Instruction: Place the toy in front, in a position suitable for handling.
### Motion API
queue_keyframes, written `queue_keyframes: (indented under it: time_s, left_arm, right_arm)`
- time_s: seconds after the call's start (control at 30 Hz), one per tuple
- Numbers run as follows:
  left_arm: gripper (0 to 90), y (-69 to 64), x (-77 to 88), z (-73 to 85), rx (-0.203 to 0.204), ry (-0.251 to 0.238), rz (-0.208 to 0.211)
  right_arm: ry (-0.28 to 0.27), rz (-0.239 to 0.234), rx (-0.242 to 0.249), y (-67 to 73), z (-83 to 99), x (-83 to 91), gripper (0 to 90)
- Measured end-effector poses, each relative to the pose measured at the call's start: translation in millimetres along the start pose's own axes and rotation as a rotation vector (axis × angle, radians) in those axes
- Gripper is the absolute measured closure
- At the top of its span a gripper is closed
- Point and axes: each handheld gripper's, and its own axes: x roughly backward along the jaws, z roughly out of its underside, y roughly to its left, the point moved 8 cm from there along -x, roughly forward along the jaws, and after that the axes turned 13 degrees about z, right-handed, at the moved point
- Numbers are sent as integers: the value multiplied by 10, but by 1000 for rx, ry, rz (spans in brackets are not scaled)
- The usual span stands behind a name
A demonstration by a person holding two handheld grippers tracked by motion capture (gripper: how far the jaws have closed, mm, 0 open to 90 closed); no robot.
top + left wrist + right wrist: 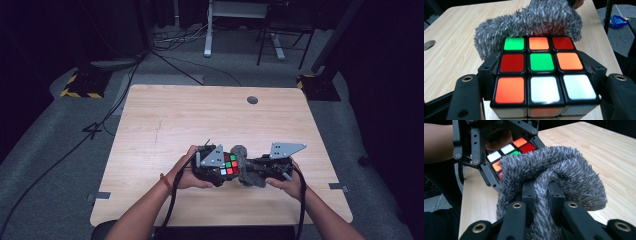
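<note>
Rubik's cube [543,75] sits clamped between the jaws of the left gripper [214,165], held just above the near middle of the wooden table [165,120]. In the left gripper view its jaws press on 2 opposite side faces, with the top face of 9 stickers turned to the camera: 3 orange, 2 red, 2 green, 2 white. I judge the cube to be stiff, hard plastic, fairly light, with smooth glossy faces that could slip or twist a layer if gripped off-centre; flat pressure on 2 opposite faces, as now, looks like the sound hold.

Against the cube's far side lies 1 grey fluffy cloth [554,177], a shaggy microfibre piece bunched into a thick roll. The right gripper [270,167] is closed tight on a fold of it, the jaws squeezing the pile in the right gripper view. The cloth looks soft, limp and very light, so it will sag and bend wherever it is not pinched; a hold on a bunched fold gives the firmest wiping edge. It touches the cube's top rear edge, which suggests wiping or dusting the cube.

Count: 1 table, 2 grippers, 1 cube, 1 cloth.
</note>
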Motion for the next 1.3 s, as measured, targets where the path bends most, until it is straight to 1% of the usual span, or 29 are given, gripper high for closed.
queue_keyframes:
  time_s: [0.07,0.13,0.23,0.27,0.33,0.37,0.4,0.47,0.53,0.57,0.6,0.63,0.7,0.77,0.8,0.87,0.9,0.93,0.97,1.03,1.13,1.2,1.27,1.3]
  left_arm:
    - [331,8,-3,6,-2,7,-8]
    - [331,13,-24,20,1,25,-10]
    - [332,-3,-84,49,-12,63,-6]
    - [333,-10,-105,58,-13,67,-4]
    - [335,-3,-120,71,-18,72,-12]
    - [336,-3,-108,64,-10,58,-8]
    - [337,0,-99,54,-8,48,-7]
    - [337,-2,-75,25,-10,27,-3]
    - [337,-4,-67,18,-11,28,-11]
    - [337,-3,-66,16,-11,27,-12]
    - [337,4,-57,12,-10,20,-15]
    - [338,8,-49,7,-5,9,-19]
    - [338,21,-8,-12,3,-12,-26]
    - [338,40,41,-29,7,-31,-27]
    - [338,45,61,-32,10,-42,-34]
    - [338,49,85,-38,16,-55,-32]
    - [338,53,95,-40,14,-55,-39]
    - [338,56,102,-42,9,-53,-36]
    - [338,53,107,-43,13,-58,-31]
    - [338,56,106,-39,18,-62,-30]
    - [338,44,49,-16,22,-44,-16]
    - [338,26,-3,-6,19,-31,-3]
    - [338,11,-38,-10,18,-27,4]
    - [338,8,-43,-14,10,-23,2]
  right_arm:
    - [-9,4,7,11,-25,14,797]
    - [-9,15,23,23,-44,19,797]
    - [-28,2,33,58,-96,39,798]
    - [-30,-3,39,79,-108,39,798]
    - [-21,15,67,100,-111,25,798]
    - [-25,17,62,94,-114,27,798]
    - [-32,23,51,72,-117,35,798]
    - [-27,38,50,38,-107,35,798]
    - [-17,42,52,26,-83,21,798]
    - [-4,53,63,18,-59,4,798]
    - [7,57,60,9,-33,-15,797]
    - [13,47,47,4,-7,-30,798]
    - [43,53,48,-22,62,-66,798]
    - [61,44,28,-33,115,-101,798]
    - [73,42,28,-36,136,-114,798]
    - [77,36,22,-39,151,-126,798]
    - [79,32,23,-34,152,-124,798]
    - [76,29,26,-26,150,-119,798]
    - [68,24,25,-17,139,-104,798]
    - [39,12,33,18,86,-56,798]
    - [-27,-5,38,83,-60,37,798]
    - [-41,14,61,100,-113,60,798]
    - [-58,23,54,87,-138,64,797]
    - [-55,40,55,66,-135,58,798]
